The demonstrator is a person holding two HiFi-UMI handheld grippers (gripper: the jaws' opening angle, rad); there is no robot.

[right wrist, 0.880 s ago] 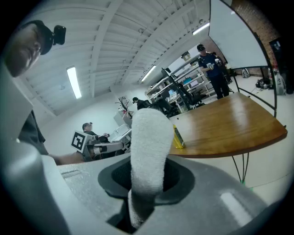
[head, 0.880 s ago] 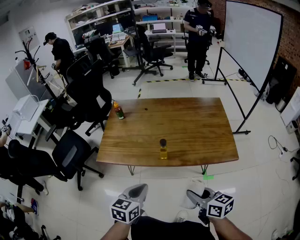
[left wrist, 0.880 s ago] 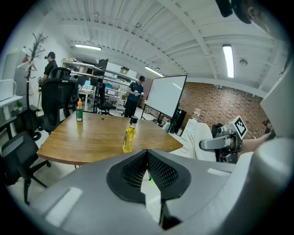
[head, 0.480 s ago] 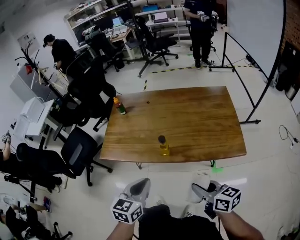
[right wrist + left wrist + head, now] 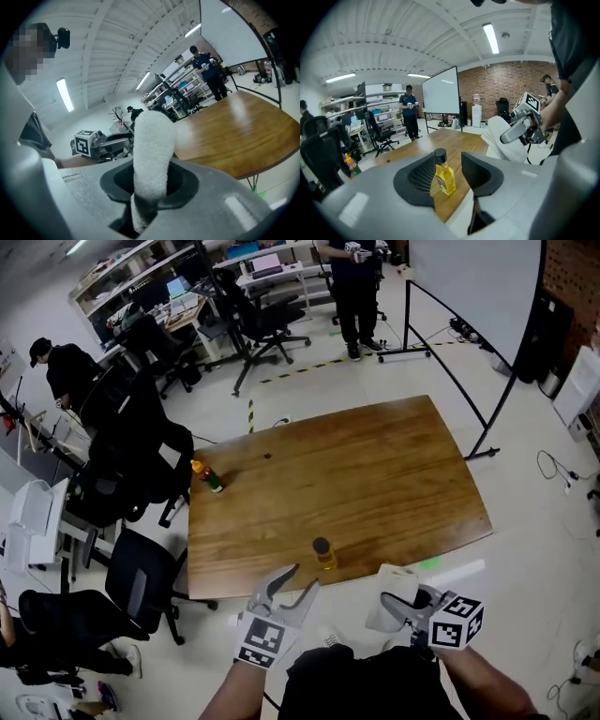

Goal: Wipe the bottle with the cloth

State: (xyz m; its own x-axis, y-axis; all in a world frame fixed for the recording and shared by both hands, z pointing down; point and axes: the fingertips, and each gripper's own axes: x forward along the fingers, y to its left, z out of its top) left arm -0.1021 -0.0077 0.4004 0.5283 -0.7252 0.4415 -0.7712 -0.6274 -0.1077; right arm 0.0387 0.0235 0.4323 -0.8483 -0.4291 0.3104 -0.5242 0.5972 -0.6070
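The left gripper [image 5: 302, 579] is newly raised at lower centre, jaws apart and aimed at the bottle [image 5: 324, 553] just above it on the near edge of the table [image 5: 375, 474], while the right gripper [image 5: 412, 607] stays clamped on the cloth [image 5: 389, 589], so wiping looks close

Your head cam sits high and tips steeply down, taking in the whole table [image 5: 375, 474] from its near long edge, well back from it. The left gripper [image 5: 302, 579] cam rides right behind its jaws, looking low across the tabletop. The bottle [image 5: 445, 176] lines up ahead between them, with the right gripper [image 5: 516, 132] off to its right. The right gripper cam looks along its own jaws, cloth [image 5: 152, 154] filling the middle, left gripper to its left. All three views share the table.
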